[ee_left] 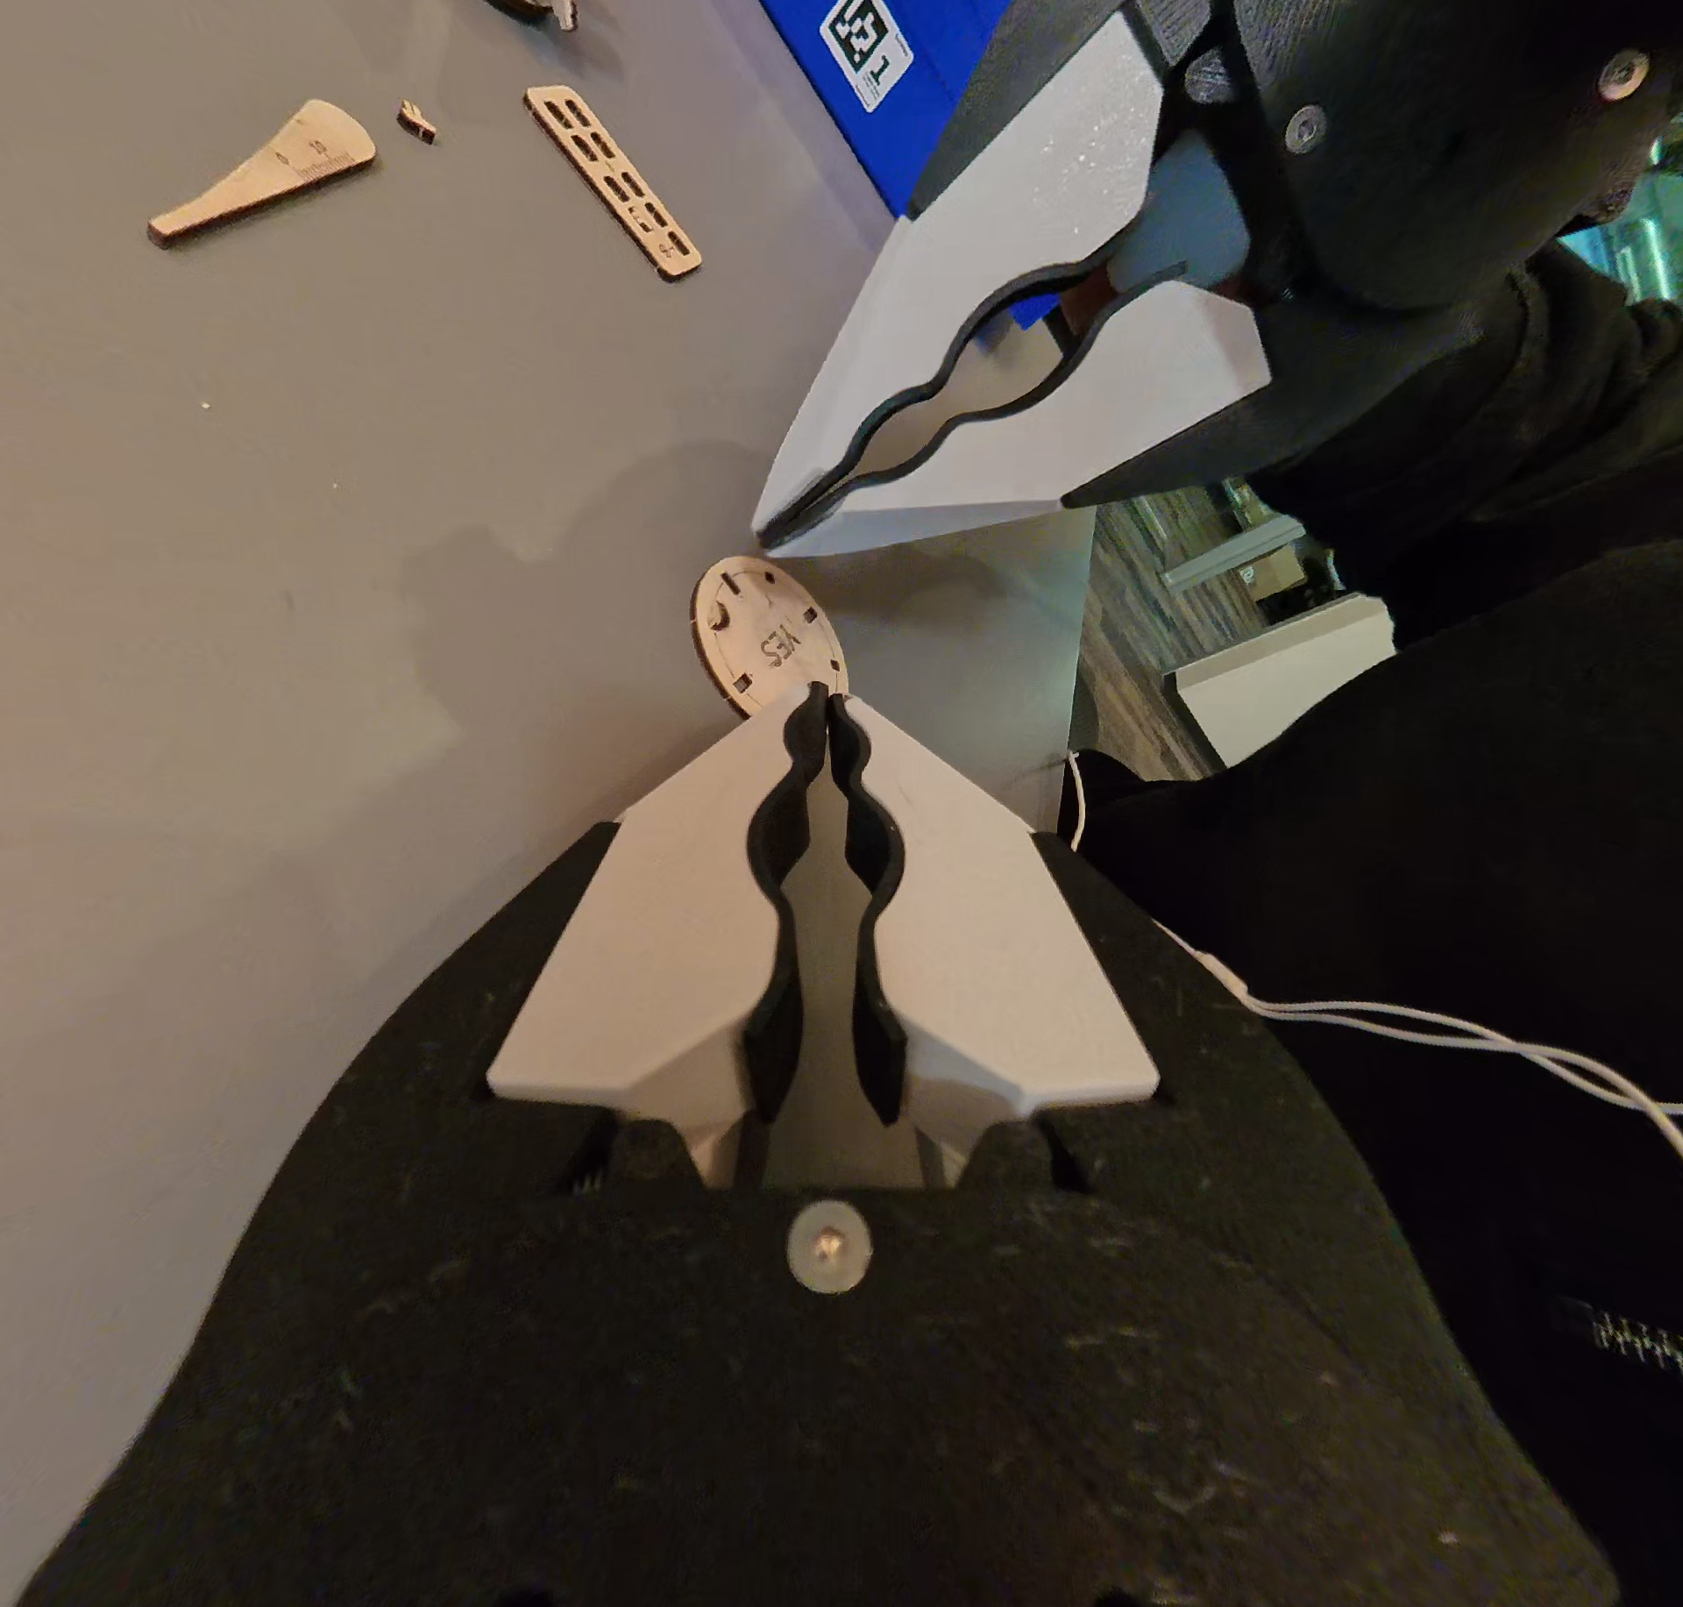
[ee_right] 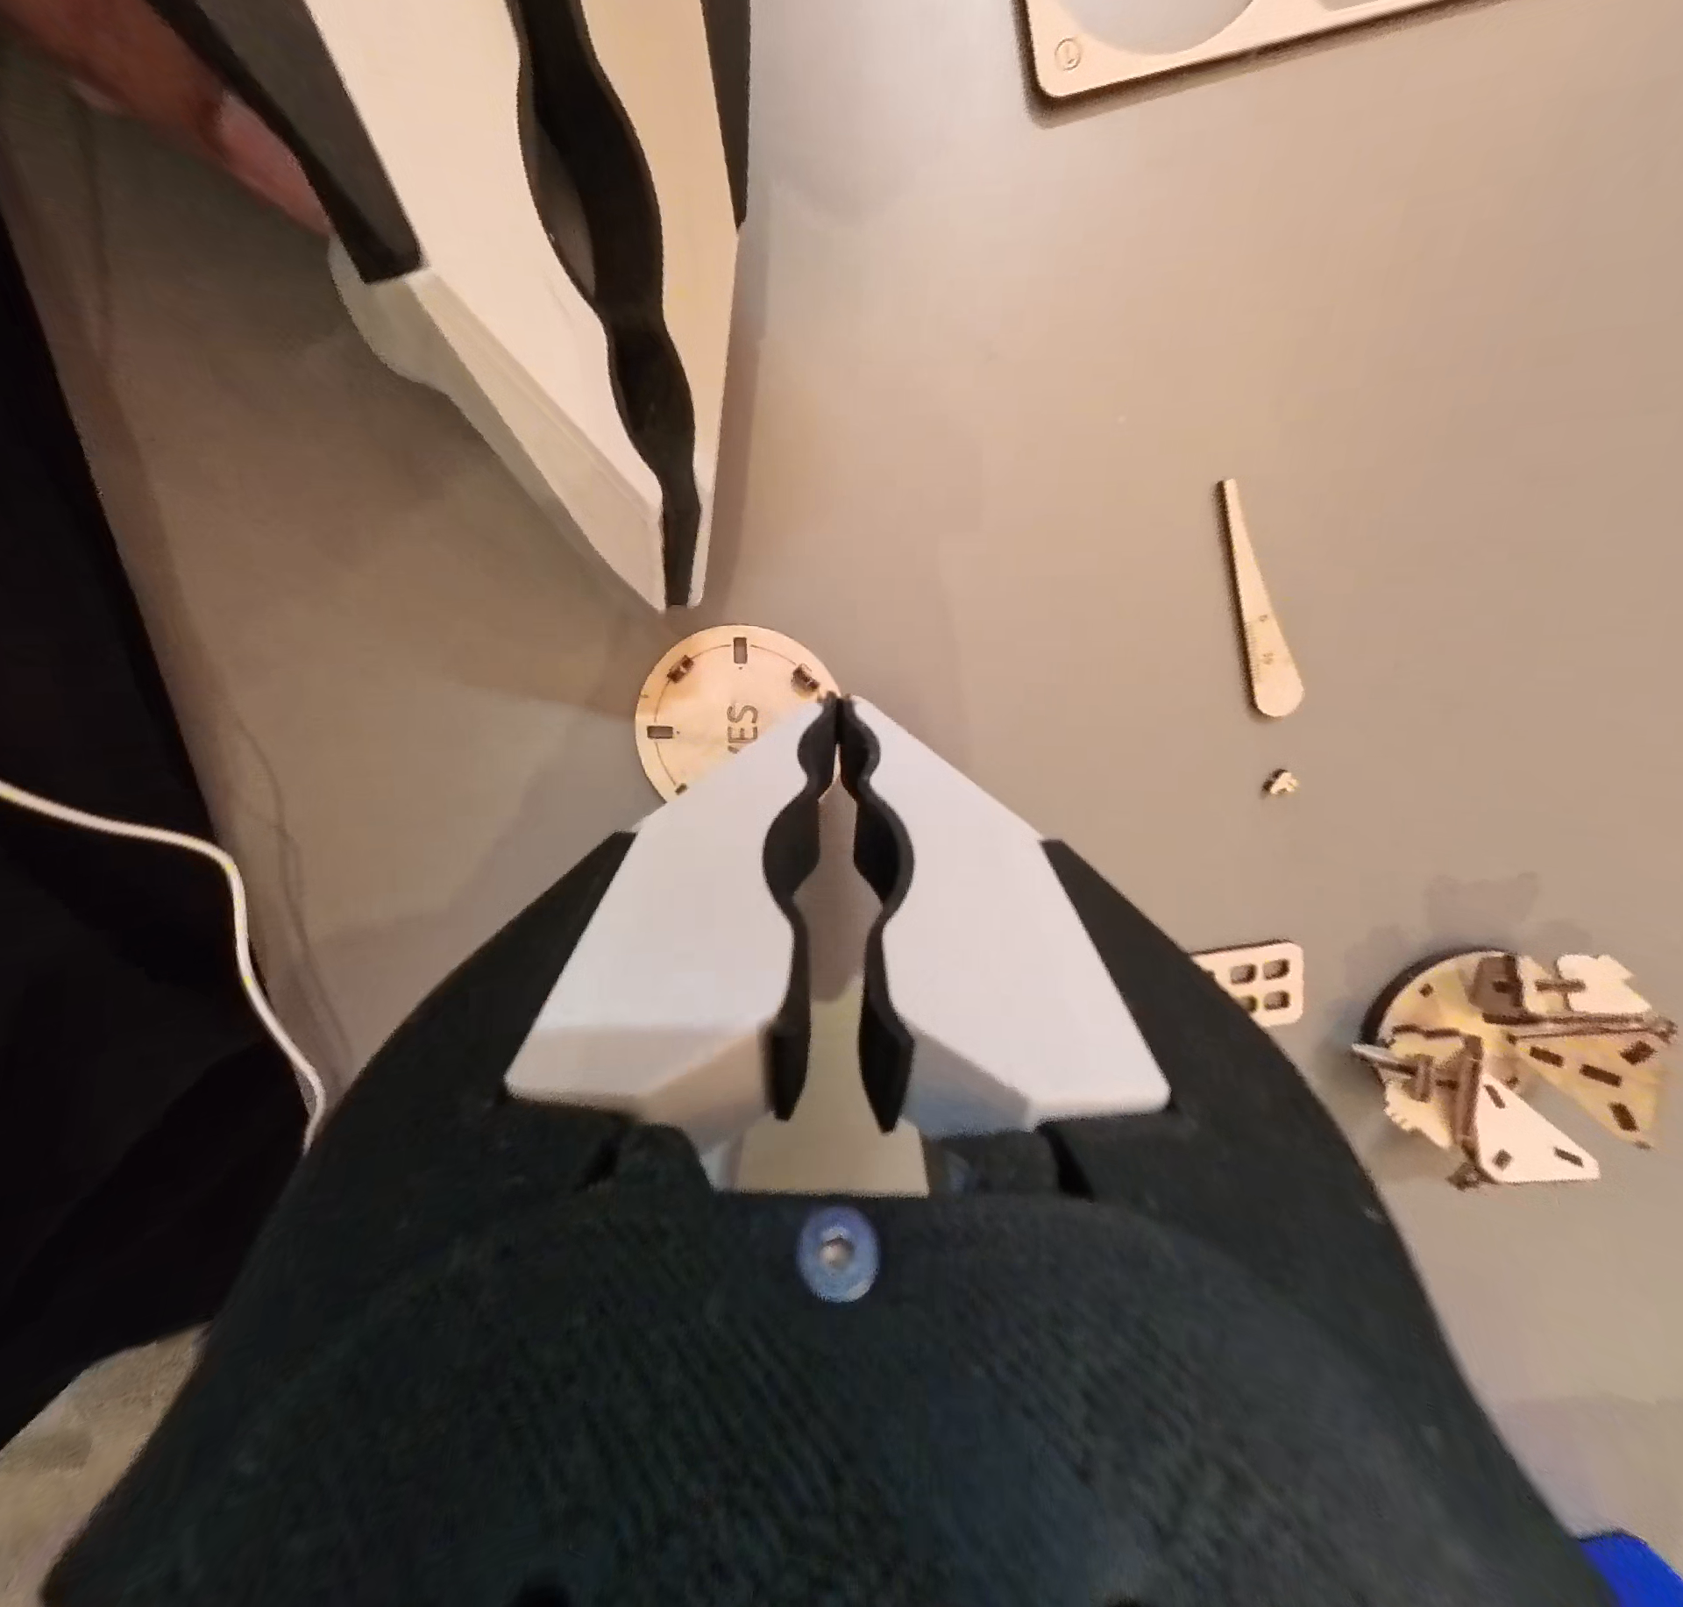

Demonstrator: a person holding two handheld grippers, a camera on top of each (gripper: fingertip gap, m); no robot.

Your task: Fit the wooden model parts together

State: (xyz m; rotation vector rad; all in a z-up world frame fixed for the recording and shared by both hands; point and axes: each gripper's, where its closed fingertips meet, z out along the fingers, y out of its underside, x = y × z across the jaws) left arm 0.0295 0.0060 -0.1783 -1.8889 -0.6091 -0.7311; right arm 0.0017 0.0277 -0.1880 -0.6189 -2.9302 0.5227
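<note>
White tongs [ee_right: 833, 707] hide part of the wooden disc [ee_right: 701, 707].

Both tongs, left [ee_left: 827, 698] and right [ee_right: 838, 705], closed, tips converging.

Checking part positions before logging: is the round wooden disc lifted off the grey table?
No, the round wooden disc lies flat on the grey table, with both shut tools' tips beside its rim.

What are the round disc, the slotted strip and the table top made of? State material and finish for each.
Round disc: thin pale plywood, unfinished; dark scorched edges suggest laser cutting.
Slotted strip: same pale wood, with equally dark cut edges.
Table top: smooth matte grey, likely laminate or painted board; cannot tell which.
</note>
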